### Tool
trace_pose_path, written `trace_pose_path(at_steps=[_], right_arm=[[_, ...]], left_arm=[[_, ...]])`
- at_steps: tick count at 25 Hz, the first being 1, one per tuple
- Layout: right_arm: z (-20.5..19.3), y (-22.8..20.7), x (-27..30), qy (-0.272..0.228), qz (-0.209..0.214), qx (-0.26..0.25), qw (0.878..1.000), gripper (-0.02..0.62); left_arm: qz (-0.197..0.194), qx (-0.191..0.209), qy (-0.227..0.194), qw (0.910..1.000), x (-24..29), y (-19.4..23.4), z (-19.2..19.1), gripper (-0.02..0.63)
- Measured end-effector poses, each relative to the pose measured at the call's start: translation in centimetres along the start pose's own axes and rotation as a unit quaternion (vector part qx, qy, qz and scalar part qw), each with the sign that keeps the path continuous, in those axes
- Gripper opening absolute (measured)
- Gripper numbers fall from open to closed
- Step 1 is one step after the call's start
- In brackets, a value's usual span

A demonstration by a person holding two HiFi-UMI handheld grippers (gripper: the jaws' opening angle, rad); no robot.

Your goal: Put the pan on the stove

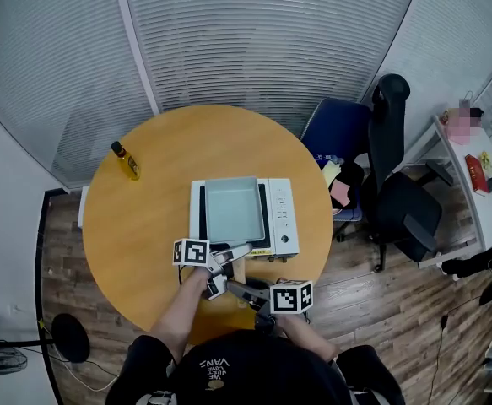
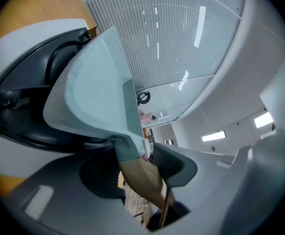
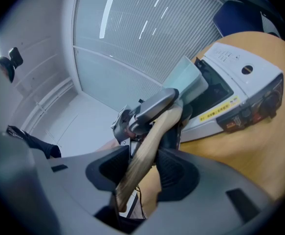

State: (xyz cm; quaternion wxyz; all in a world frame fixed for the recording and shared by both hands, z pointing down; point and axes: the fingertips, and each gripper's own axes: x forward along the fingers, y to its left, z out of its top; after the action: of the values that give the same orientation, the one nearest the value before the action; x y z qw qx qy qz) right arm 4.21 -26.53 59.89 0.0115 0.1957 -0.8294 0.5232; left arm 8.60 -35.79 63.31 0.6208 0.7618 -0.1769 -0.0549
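A pale teal square pan [image 1: 231, 209] sits on the white tabletop stove [image 1: 283, 218], its wooden handle [image 1: 237, 270] pointing toward me. Both grippers are at that handle. My left gripper [image 1: 233, 258] straddles the handle [image 2: 142, 175] close to the pan [image 2: 98, 87]; its jaws are open, and a gap shows beside the wood. My right gripper [image 1: 235, 289] straddles the handle [image 3: 147, 146] farther back, also open, its pads not pressing. From the right gripper view, the left gripper [image 3: 147, 111] stands ahead, in front of the pan [image 3: 188, 80] and stove [image 3: 245, 82].
The stove stands mid-way on a round wooden table [image 1: 136, 226]. A yellow oil bottle [image 1: 127, 162] stands at its far left. To the right are a blue chair [image 1: 338, 129], a black office chair [image 1: 397, 184] and a white desk [image 1: 473, 184]. A blind-covered glass wall lies behind.
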Motion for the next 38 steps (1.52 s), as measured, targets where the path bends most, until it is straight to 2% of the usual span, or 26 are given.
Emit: trace_pose_path(at_steps=[9,14,22,38], right_arm=[[0.1,-0.4,1.1,-0.003,-0.005,0.009,1.000,0.169],[0.4,-0.3,1.4,-0.008,-0.010,0.011,1.000,0.169],[0.7,-0.4,1.8,-0.020,-0.023,-0.002,1.000,0.172],[0.2,-0.1,1.2,-0.043,-0.071,-0.008,0.996,0.201]], left_arm=[[-0.009,-0.028,0.010,0.9995,-0.6,0.6,0.5,0.186],[-0.010,-0.057,0.026,0.9980,-0.9,0.8,-0.8,0.265],[-0.011,-0.042,0.007,0.9990,-2.1,0.6,-1.0,0.282],[-0.010,-0.021,0.008,0.9997,-4.6,0.0,-2.4,0.290]])
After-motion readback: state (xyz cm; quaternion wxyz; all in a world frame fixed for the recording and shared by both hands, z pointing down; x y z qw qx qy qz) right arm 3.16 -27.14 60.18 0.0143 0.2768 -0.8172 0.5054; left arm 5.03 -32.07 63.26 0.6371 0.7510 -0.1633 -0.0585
